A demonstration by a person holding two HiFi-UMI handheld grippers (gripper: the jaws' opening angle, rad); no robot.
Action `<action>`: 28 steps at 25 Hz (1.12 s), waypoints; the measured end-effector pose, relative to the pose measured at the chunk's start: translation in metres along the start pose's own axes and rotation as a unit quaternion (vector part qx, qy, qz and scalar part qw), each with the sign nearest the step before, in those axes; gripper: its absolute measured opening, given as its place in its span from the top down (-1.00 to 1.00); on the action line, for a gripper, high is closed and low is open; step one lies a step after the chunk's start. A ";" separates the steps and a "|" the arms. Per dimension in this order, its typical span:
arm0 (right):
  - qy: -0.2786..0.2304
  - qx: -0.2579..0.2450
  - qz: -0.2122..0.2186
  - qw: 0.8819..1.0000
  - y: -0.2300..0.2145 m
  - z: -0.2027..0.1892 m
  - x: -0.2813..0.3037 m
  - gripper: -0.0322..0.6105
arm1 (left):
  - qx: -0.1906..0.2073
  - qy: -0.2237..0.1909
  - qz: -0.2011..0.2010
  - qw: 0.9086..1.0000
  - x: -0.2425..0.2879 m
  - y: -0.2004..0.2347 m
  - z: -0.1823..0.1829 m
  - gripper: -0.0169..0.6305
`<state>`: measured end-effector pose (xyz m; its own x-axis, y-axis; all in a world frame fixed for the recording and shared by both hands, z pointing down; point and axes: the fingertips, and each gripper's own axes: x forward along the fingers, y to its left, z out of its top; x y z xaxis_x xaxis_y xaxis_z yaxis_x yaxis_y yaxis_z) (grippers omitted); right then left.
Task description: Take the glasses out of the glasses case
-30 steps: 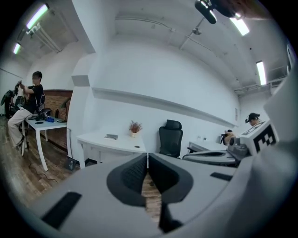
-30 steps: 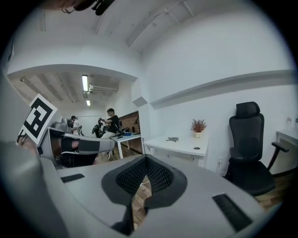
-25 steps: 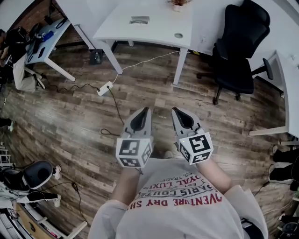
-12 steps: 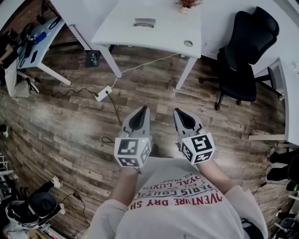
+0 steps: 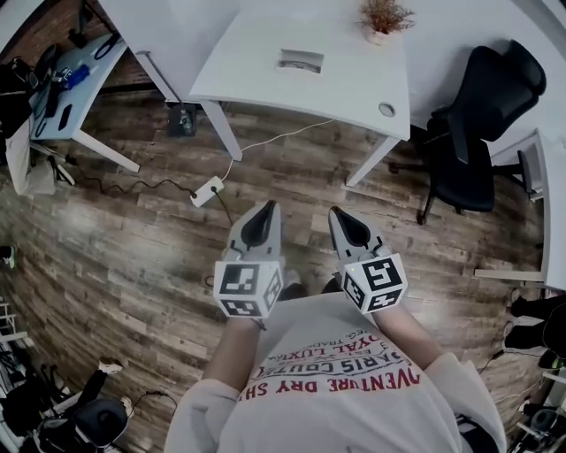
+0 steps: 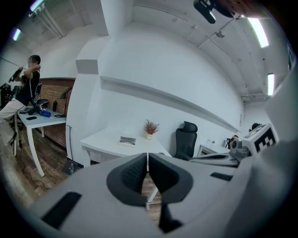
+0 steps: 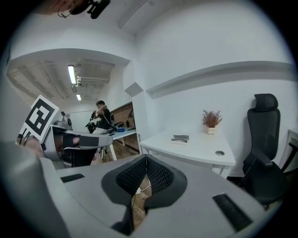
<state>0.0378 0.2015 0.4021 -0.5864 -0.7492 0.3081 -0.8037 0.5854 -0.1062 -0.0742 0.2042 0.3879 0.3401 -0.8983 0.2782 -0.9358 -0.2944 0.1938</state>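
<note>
A grey glasses case [image 5: 301,60] lies on the white desk [image 5: 256,53] ahead of me, near its far middle; it also shows in the left gripper view as the glasses case [image 6: 127,140] and in the right gripper view as the glasses case [image 7: 179,138]. I cannot tell whether it is open, and no glasses are visible. My left gripper [image 5: 268,205] and right gripper [image 5: 337,212] are held side by side over the wooden floor, well short of the desk. Both are shut with nothing between the jaws, as the left gripper [image 6: 147,155] and right gripper [image 7: 146,158] show.
A small potted plant [image 5: 386,18] stands at the desk's back. A black office chair [image 5: 482,115] is to the right. A power strip [image 5: 209,188] with cables lies on the floor ahead. Another desk [image 5: 62,80] with clutter is at the far left, where a person [image 6: 25,88] stands.
The view has moved forward and right: the white desk and case sit lower in the frame, and the plant has come into sight. Both grippers stay shut, side by side.
</note>
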 end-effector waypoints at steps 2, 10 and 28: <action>0.008 0.001 0.004 1.000 0.002 0.001 0.016 0.86 | -0.007 0.003 0.005 1.000 0.005 0.015 0.001 0.91; 0.018 0.005 0.016 1.000 -0.008 0.009 0.081 0.86 | -0.021 0.016 0.026 0.999 0.037 0.065 0.001 0.91; 0.002 -0.016 0.037 0.999 -0.140 0.099 0.247 0.86 | 0.000 -0.002 0.039 0.999 0.228 0.120 0.098 0.91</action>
<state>-0.0047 -0.0958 0.3995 -0.6430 -0.7029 0.3041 -0.7552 0.6481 -0.0986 -0.1183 -0.0684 0.3823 0.2664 -0.9196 0.2888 -0.9592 -0.2237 0.1726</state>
